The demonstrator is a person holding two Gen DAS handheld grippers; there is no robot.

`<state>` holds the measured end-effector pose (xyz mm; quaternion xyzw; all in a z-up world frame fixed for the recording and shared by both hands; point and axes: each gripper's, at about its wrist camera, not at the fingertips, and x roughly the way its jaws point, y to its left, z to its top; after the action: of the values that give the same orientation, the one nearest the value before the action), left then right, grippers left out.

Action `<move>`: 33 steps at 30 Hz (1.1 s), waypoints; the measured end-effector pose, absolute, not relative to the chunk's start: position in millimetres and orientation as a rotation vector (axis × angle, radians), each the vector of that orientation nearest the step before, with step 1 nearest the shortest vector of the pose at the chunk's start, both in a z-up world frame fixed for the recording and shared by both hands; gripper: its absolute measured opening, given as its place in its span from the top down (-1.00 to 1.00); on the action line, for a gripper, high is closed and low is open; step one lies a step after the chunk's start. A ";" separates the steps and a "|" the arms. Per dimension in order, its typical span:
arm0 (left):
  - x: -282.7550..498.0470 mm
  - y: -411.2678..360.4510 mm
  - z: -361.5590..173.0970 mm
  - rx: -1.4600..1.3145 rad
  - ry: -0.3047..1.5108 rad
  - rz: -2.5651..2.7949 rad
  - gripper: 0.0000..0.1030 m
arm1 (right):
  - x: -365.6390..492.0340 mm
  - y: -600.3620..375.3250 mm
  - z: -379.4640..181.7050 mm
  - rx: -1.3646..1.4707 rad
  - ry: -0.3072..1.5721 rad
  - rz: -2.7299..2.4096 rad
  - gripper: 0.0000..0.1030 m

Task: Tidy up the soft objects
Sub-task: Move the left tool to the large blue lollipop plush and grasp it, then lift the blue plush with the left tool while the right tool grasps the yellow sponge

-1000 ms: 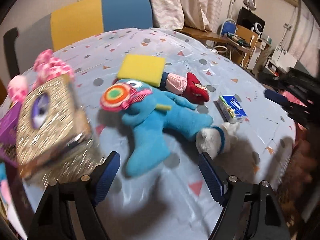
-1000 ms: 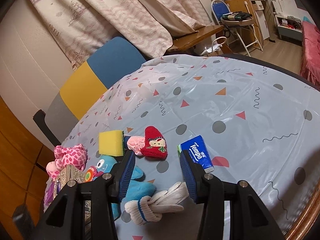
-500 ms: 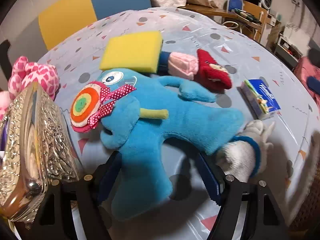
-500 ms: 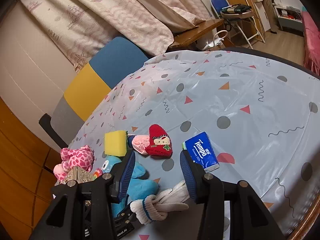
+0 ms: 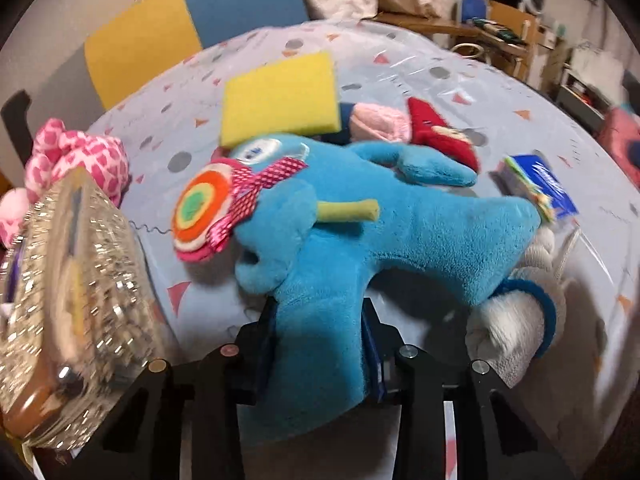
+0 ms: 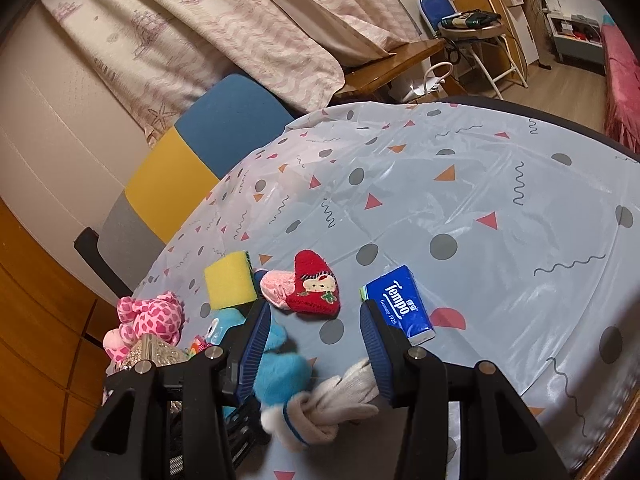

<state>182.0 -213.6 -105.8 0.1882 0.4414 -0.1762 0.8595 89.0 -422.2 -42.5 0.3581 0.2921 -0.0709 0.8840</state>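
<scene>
Blue plush toy [image 5: 384,236]: lies flat on the desk [image 6: 460,184], one limb running straight back between the left jaws.
Long axis: from the gripped limb forward and right, toward the yellow sponge [image 5: 280,98].
Left gripper [image 5: 320,344]: jaws closed on that limb, pads pressing both sides.
Right gripper [image 6: 316,348]: jaws apart, holding nothing, above the knotted white sock [image 6: 320,408].
Nearer hand: the left, already in contact.
Neighbours: tissue pack [image 6: 400,306] and red sock [image 6: 316,284] just beyond.
</scene>
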 end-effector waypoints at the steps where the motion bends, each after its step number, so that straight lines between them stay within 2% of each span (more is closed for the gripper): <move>1: 174.6 -210.2 -103.0 0.402 0.915 -0.383 0.26 | 88.8 -422.3 -42.6 0.747 0.607 -0.147 0.08; 7: 119.5 -169.7 -89.9 0.399 0.884 -0.469 0.26 | 89.1 -422.8 -43.1 0.741 0.611 -0.162 0.08; 16: 41.0 -108.9 -108.1 0.443 0.869 -0.490 0.24 | 95.4 -411.7 -41.4 0.662 0.650 -0.154 0.08; 22: 20.6 -72.5 -108.3 0.386 0.870 -0.464 0.22 | 118.8 -389.4 -55.8 0.621 0.842 -0.011 0.08; 28: 22.7 -58.9 -110.8 0.281 0.899 -0.464 0.06 | 125.3 -357.2 -73.0 0.548 1.020 -0.010 0.08; 33: 27.4 -52.2 -114.0 0.226 0.921 -0.450 -0.24 | 133.6 -329.0 -75.8 0.464 1.075 0.023 0.08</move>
<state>27.4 -52.2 -114.0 0.1078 0.4398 -0.2148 0.8654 133.6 -329.0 -75.8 0.2191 0.5074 0.0110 0.8333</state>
